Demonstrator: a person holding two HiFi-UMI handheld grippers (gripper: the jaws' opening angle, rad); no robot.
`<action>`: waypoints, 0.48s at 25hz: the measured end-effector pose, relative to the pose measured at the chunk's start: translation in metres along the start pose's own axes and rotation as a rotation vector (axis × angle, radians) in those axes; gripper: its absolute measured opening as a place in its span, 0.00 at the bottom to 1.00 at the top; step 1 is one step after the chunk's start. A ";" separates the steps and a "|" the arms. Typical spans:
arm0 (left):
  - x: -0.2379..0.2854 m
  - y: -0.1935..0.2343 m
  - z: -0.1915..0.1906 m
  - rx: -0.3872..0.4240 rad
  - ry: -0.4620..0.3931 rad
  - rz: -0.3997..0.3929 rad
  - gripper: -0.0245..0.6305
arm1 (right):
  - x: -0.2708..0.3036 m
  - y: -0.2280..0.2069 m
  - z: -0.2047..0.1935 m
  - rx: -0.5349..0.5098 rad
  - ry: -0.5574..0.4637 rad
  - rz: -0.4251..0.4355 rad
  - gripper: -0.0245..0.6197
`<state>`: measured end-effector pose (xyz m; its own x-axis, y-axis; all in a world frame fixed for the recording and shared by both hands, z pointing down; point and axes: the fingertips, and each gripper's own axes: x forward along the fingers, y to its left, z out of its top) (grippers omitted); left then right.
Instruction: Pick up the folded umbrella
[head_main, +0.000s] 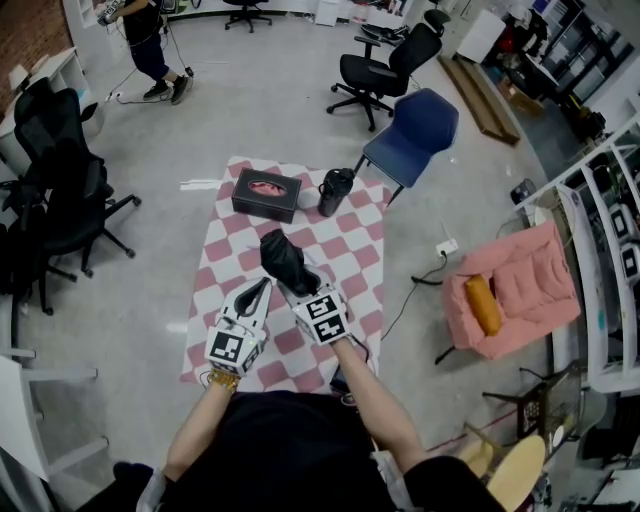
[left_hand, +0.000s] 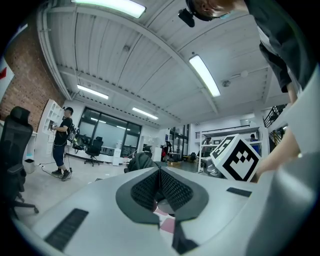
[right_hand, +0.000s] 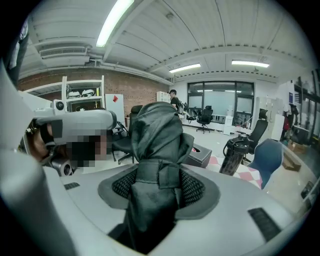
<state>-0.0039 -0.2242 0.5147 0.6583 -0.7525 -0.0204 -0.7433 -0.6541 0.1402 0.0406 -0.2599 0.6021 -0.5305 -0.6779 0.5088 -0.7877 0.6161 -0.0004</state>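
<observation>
Both grippers are held close before the body in the head view, the left gripper (head_main: 264, 287) just beside the right gripper (head_main: 290, 287), over the near part of a red-and-white checkered mat (head_main: 350, 245). The folded umbrella (head_main: 284, 258) is seen there as a dark bundle sticking out past the right gripper's tips, but the grip itself is not shown.

That is supplied by the right gripper view. The pads are pressed on the umbrella's black fabric from both sides, at the band where its strap is wrapped, and the jaws are kept fairly wide by its bulk. The bunched upper end stands up beyond them. A strip of the umbrella is also seen running back under the jaws.

In the left gripper view the jaws are shown brought together at their tips with nothing between them. A patch of the mat is glimpsed through the small gap lower down. The marker cube (left_hand: 238, 157) of the right gripper is caught at the right of that view.

Farther out on the mat a black box (head_main: 266, 194) and a dark bottle (head_main: 335, 190) are set near each other, and both appear past the umbrella in the right gripper view. A blue chair (head_main: 418, 128) is placed beyond the mat's far corner. At the far left a standing person (head_main: 148, 45) is seen.
</observation>
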 end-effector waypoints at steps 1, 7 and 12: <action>0.000 0.000 0.000 0.002 0.002 -0.002 0.06 | -0.001 0.000 0.003 0.003 -0.008 0.000 0.38; -0.002 0.000 0.000 0.011 0.004 -0.009 0.06 | -0.010 0.003 0.015 0.036 -0.039 0.009 0.38; 0.003 0.001 0.006 0.025 -0.006 -0.016 0.06 | -0.013 -0.003 0.031 0.049 -0.084 0.022 0.38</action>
<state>-0.0036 -0.2278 0.5086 0.6692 -0.7425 -0.0279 -0.7357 -0.6674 0.1155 0.0402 -0.2651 0.5688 -0.5706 -0.6971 0.4341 -0.7889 0.6121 -0.0540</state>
